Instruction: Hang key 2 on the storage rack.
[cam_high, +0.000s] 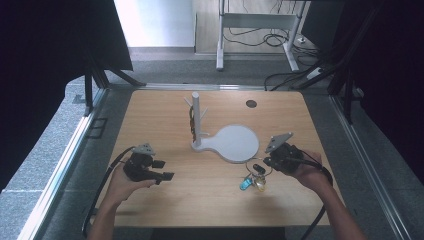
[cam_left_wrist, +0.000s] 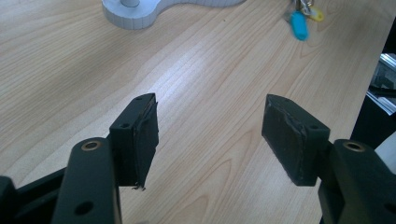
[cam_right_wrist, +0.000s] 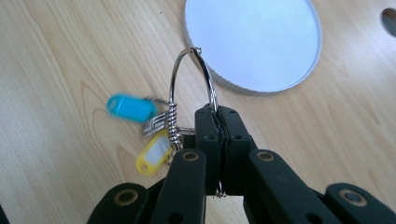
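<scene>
Grey carpet surrounds the wooden bench (cam_high: 210, 195), with dark screens to either side and a white desk frame at the far end. Near the middle of the bench stands a white peg stand (cam_high: 196, 117) on a flat base with a round disc (cam_high: 235, 142) beside it. The right gripper (cam_right_wrist: 219, 116) is clenched on the metal key ring (cam_right_wrist: 189, 74), which arches up from between its pads; in the high view this gripper (cam_high: 270, 161) sits just in front of the disc. A blue tag (cam_right_wrist: 130, 107) and a yellow tag (cam_right_wrist: 153, 154) hang from the ring and lie on the wood. The left gripper (cam_left_wrist: 210, 135) is released, jaws wide apart over bare wood, well apart from the keys, at the bench's left front (cam_high: 157, 170).
</scene>
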